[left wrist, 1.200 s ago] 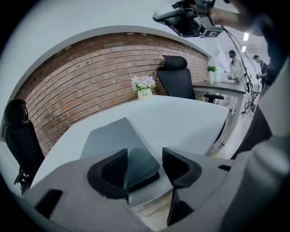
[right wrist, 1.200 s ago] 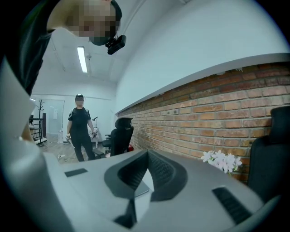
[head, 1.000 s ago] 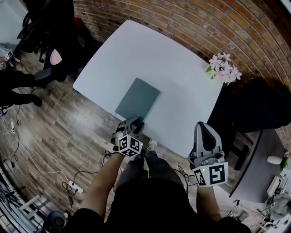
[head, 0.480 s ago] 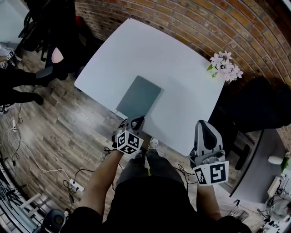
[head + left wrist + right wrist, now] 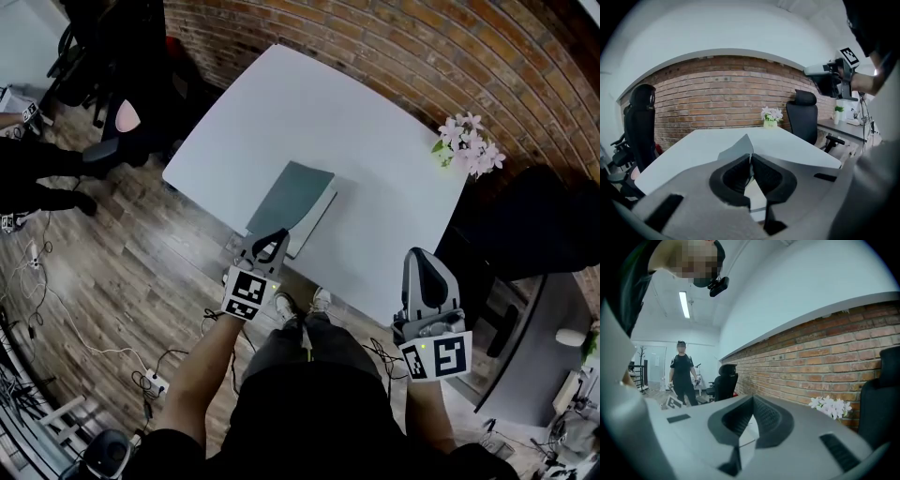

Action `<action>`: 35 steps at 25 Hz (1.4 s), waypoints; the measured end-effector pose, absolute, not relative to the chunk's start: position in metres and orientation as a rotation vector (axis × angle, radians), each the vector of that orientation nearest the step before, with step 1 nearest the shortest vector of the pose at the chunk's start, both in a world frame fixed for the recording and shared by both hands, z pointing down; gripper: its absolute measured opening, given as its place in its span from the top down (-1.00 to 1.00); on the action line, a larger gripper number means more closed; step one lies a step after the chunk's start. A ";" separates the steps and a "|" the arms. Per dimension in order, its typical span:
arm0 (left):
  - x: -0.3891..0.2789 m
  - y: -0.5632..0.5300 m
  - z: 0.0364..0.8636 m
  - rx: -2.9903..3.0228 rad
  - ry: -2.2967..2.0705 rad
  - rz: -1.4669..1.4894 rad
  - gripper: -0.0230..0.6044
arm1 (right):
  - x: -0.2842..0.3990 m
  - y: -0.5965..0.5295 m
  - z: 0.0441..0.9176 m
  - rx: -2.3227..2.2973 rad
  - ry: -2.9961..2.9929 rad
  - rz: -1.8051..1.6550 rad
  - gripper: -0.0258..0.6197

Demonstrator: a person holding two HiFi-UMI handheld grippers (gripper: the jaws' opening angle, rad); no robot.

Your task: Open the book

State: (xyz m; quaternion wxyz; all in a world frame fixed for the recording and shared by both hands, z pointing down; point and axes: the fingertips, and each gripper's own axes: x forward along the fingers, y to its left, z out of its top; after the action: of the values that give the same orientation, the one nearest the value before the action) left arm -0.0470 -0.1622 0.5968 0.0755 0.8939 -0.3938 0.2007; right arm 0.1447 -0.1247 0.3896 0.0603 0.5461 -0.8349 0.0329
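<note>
Our left gripper (image 5: pixel 751 158) has its jaws pinched shut on the near corner of the grey-green front cover (image 5: pixel 737 149), raised off the slim rectangular book (image 5: pixel 295 202) at lower centre of the head view. So thin a bite could slip and drop the cover, or drag the book over the white table's (image 5: pixel 375 131) near edge. Our right gripper (image 5: pixel 751 401), jaws together and empty, hangs lower right. Open tabletop runs upper right to the pink flowers (image 5: pixel 466 145).
</note>
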 end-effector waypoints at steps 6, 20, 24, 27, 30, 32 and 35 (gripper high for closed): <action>-0.089 -0.185 0.569 2.603 -1.289 0.485 0.82 | 0.138 -0.132 0.387 1.639 -2.543 0.094 0.89; -0.208 -0.242 0.587 2.321 -1.570 0.393 0.82 | 0.134 -0.151 0.385 1.615 -2.532 0.080 0.89; -0.230 -0.255 0.606 2.261 -1.606 0.447 0.82 | 0.135 -0.155 0.386 1.621 -2.523 0.081 0.89; -0.246 -0.263 0.626 2.166 -1.621 0.435 0.82 | 0.137 -0.155 0.387 1.630 -2.512 0.085 0.89; -0.259 -0.270 0.648 2.052 -1.631 0.413 0.82 | 0.141 -0.157 0.388 1.641 -2.501 0.090 0.89; -0.264 -0.274 0.662 2.000 -1.634 0.423 0.82 | 0.143 -0.157 0.388 1.647 -2.491 0.092 0.89; -0.269 -0.280 0.675 1.963 -1.635 0.458 0.82 | 0.147 -0.158 0.389 1.657 -2.476 0.095 0.89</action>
State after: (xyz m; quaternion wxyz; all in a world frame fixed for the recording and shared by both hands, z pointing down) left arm -0.2688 -0.2796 0.6755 0.2696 0.7283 -0.6067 0.1699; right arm 0.1466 -0.1581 0.3893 0.0802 0.5540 -0.8280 0.0317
